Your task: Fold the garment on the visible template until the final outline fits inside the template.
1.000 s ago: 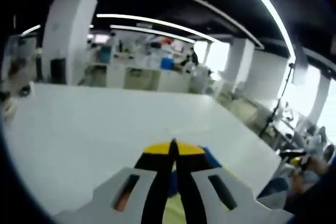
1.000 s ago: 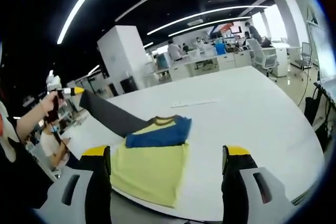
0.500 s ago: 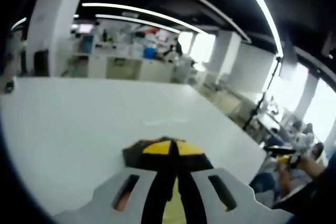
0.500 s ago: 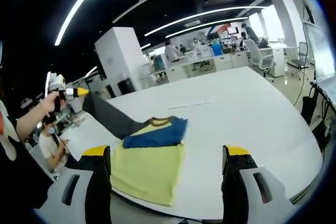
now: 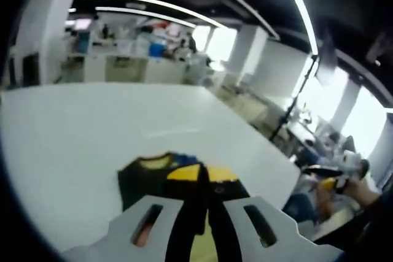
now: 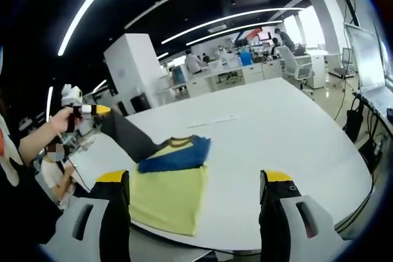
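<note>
**Left gripper lifts a dark flap of the shirt over the white table**

Left gripper view: the left gripper (image 5: 202, 173) has its yellow-tipped jaws pressed together on dark cloth of the shirt (image 5: 144, 176), which spreads just beyond and below the tips. A yellow collar area and a strip of blue show beside the jaws, and the white table (image 5: 92, 127) stretches away behind. At far right, a hand holds the right gripper (image 5: 328, 183) off the table's edge.

Right gripper view: the right gripper (image 6: 196, 179) stands wide apart, jaws holding nothing, with the shirt (image 6: 169, 185) lying on the table (image 6: 276, 133) between and beyond them, nearer the left jaw. Its yellow body lies toward the camera, a blue fold across the top. A dark flap runs up from the shirt's far left corner to the left gripper (image 6: 98, 110), raised in a hand (image 6: 61, 121) well above the table's left edge.
</note>
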